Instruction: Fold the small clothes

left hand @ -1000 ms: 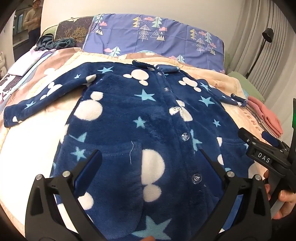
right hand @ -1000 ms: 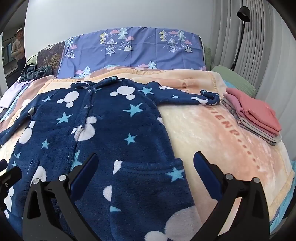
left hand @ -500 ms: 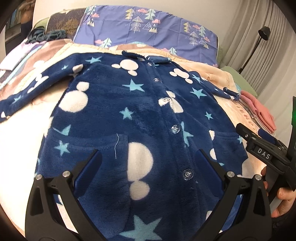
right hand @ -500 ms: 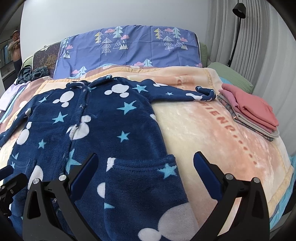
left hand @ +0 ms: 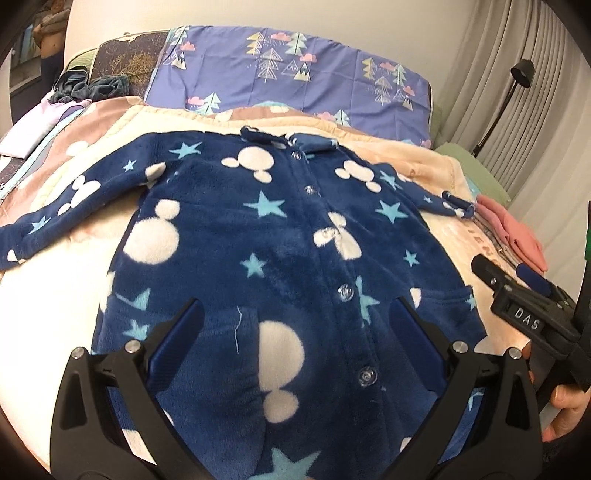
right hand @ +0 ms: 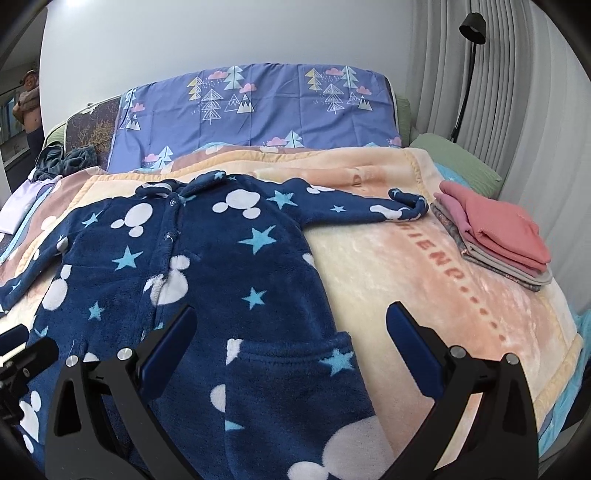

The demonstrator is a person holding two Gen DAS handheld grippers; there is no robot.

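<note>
A navy fleece pajama top (left hand: 280,254) with white mouse heads and pale blue stars lies flat and buttoned on the bed, both sleeves spread out. My left gripper (left hand: 295,325) hovers open above its lower front, over the left pocket and the button row. My right gripper (right hand: 291,332) hangs open above the top's (right hand: 221,280) right pocket and side edge. The right gripper's black body (left hand: 532,314) also shows at the right edge of the left wrist view, with a hand on it. Nothing is between either pair of fingers.
A peach blanket (right hand: 424,266) covers the bed. A stack of folded pink and grey clothes (right hand: 495,232) sits at the right. A purple tree-print pillowcase (right hand: 258,107) is at the head, a black floor lamp (right hand: 469,26) by the curtains, a person (right hand: 29,107) far left.
Both grippers have drifted a little over the top's lower part, and the views have tilted slightly. The pajama top lies as before and both grippers stay open.
</note>
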